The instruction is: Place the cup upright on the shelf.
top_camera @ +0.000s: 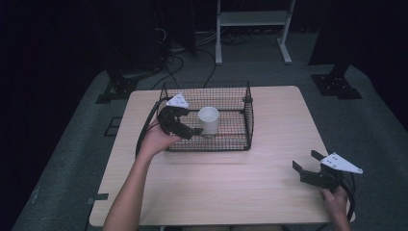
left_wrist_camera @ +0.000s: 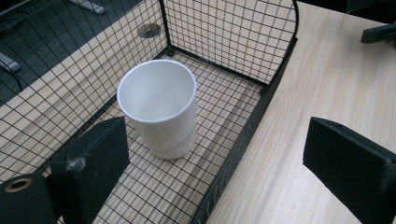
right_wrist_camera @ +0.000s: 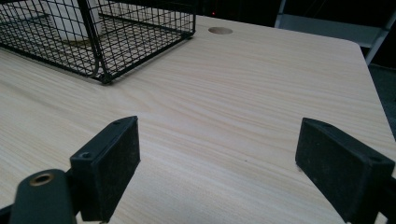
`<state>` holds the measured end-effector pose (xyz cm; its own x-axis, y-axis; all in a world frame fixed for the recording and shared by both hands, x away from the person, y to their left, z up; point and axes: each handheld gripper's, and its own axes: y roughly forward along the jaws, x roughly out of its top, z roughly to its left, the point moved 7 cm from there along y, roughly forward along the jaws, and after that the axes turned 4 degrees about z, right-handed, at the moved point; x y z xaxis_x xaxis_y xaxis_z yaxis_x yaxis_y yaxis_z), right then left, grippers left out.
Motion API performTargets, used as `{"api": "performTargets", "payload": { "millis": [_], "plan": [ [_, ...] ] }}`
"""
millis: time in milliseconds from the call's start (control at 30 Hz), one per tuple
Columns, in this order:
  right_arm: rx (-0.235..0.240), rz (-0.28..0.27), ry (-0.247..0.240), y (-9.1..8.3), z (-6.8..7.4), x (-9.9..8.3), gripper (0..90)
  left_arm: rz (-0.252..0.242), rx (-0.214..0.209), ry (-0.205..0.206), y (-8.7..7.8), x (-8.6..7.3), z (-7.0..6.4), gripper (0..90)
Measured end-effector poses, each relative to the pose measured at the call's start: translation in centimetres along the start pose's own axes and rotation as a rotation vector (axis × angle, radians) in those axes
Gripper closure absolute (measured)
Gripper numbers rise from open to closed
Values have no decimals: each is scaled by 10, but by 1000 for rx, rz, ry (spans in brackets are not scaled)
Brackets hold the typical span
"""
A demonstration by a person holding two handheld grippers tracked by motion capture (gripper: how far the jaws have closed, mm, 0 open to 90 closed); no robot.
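A white cup (top_camera: pixel 208 120) stands upright and empty inside a black wire basket (top_camera: pixel 248 115) at the table's back middle. My left gripper (top_camera: pixel 188 122) is open at the basket's front left, just left of the cup. In the left gripper view the cup (left_wrist_camera: pixel 159 107) sits on the basket floor ahead of my left gripper (left_wrist_camera: pixel 219 158). One jaw hangs inside the basket (left_wrist_camera: pixel 233 42) and the other over the table outside its wall. My right gripper (top_camera: pixel 306 161) is open with nothing in it, low over the table's front right corner. From my right gripper (right_wrist_camera: pixel 219 163), the basket (right_wrist_camera: pixel 116 42) lies far off at upper left.
The light wooden table (top_camera: pixel 216 187) has a round cable hole (right_wrist_camera: pixel 220 30) near its back edge. A white metal stand (top_camera: pixel 252 29) and black equipment bases with cables stand on the grey floor behind the table.
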<state>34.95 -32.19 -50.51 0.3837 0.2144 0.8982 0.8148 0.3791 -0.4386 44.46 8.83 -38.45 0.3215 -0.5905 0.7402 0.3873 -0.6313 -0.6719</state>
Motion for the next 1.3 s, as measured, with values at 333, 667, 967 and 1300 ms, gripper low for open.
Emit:
{"api": "performTargets", "payload": {
  "millis": [333, 667, 967, 1300],
  "plan": [
    [-4, 3, 4, 0, 0, 0, 131, -17, 3, 20, -8, -11, -15, 63],
    [-6, 5, -3, 0, 1, 0, 131, -35, -7, 11, -8, -24, -26, 63],
    [-7, 5, -5, 0, 1, 0, 131, -58, 6, 23, -14, -31, -38, 63],
    [-9, 7, -6, 0, 1, 0, 131, -77, 18, 11, -23, -43, -44, 64]
  ]
}}
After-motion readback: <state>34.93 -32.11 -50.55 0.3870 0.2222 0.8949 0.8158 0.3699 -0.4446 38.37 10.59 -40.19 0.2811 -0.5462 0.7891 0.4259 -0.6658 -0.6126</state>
